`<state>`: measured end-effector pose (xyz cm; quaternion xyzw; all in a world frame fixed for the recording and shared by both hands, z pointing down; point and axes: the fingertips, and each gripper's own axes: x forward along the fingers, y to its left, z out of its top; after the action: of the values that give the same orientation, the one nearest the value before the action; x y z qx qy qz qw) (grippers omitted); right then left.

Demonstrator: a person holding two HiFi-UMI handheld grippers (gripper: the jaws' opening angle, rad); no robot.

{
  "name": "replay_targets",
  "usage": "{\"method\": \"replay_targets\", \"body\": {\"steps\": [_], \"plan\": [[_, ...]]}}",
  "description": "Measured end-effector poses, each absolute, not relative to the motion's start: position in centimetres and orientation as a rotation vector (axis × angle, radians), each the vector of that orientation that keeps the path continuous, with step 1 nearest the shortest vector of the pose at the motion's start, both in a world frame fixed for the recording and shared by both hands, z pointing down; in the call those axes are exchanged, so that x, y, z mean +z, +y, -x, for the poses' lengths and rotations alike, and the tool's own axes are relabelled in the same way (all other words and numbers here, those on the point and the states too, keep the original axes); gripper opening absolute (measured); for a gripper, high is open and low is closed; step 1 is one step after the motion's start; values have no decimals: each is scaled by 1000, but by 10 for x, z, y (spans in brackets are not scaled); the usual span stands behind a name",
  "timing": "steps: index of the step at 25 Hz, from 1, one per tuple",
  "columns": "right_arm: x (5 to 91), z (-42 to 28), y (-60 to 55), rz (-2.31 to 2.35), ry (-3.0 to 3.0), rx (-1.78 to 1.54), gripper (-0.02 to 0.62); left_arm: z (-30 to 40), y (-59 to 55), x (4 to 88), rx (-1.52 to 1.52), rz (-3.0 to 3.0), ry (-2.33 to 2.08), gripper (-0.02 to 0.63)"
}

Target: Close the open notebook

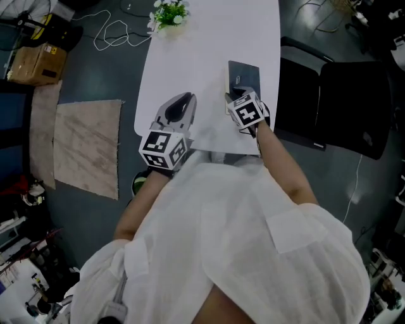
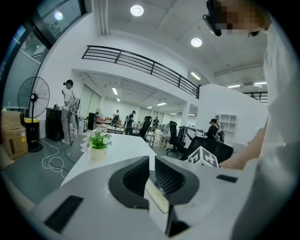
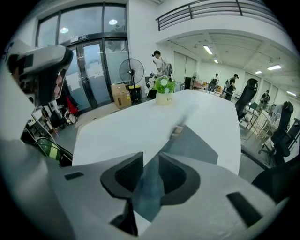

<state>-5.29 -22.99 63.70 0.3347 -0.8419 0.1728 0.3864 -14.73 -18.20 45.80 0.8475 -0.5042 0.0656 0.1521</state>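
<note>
Passing loosely between the right gripper's (image 3: 149,158) parted fingers (image 3: 125,174): notebook (image 3: 197,145) cover. Left gripper's (image 2: 152,161) fingers nearly closed, empty. Potted plant (image 1: 169,14) far along the bench (image 1: 202,50).

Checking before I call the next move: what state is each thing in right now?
notebook: not fully closed, cover edge lifted.
right gripper: jaws apart, cover between them.
left gripper: jaws together, empty.
potted plant: upright.
</note>
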Motion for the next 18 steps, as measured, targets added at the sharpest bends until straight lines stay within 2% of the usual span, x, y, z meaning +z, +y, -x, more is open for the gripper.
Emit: {"method": "replay_targets", "body": {"steps": [10, 18], "plan": [[636, 44, -233, -916, -2149, 518, 106, 158, -190, 461, 171, -2428, -1446, 34], [575, 0, -247, -1148, -2243, 504, 106, 150, -198, 452, 142, -2462, -1425, 34]]}}
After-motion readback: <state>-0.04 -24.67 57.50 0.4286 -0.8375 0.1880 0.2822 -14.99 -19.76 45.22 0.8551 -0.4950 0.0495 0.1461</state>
